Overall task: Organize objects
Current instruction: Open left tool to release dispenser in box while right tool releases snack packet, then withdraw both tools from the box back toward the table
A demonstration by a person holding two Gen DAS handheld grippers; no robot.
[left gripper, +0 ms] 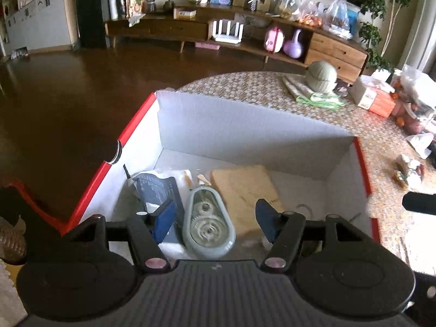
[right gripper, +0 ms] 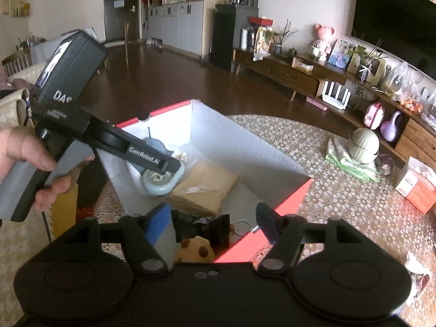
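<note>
We hold the left hand-held gripper (left gripper: 215,215) tilted down into the white-lined, red-edged box (left gripper: 245,125) on the table (left gripper: 381,147); its jaws are spread apart and grasp nothing. In the right wrist view the person's hand (right gripper: 24,160) wraps the grey handle, and the black arm marked "GenRobot.AI" slopes down toward the box floor. The oval grey gear case (left gripper: 208,220) lies flat on the box floor directly below the gap between the fingers; its long axis runs roughly along the gripper's forward direction, gear face up. A tan cloth (left gripper: 245,190) lies just beside it on the right, a dark booklet (left gripper: 160,190) on the left. The right hand-held gripper (right gripper: 214,223) hovers over the box's near corner, jaws released, above a dark snack wrapper (right gripper: 203,227) and a cookie (right gripper: 194,249)
</note>
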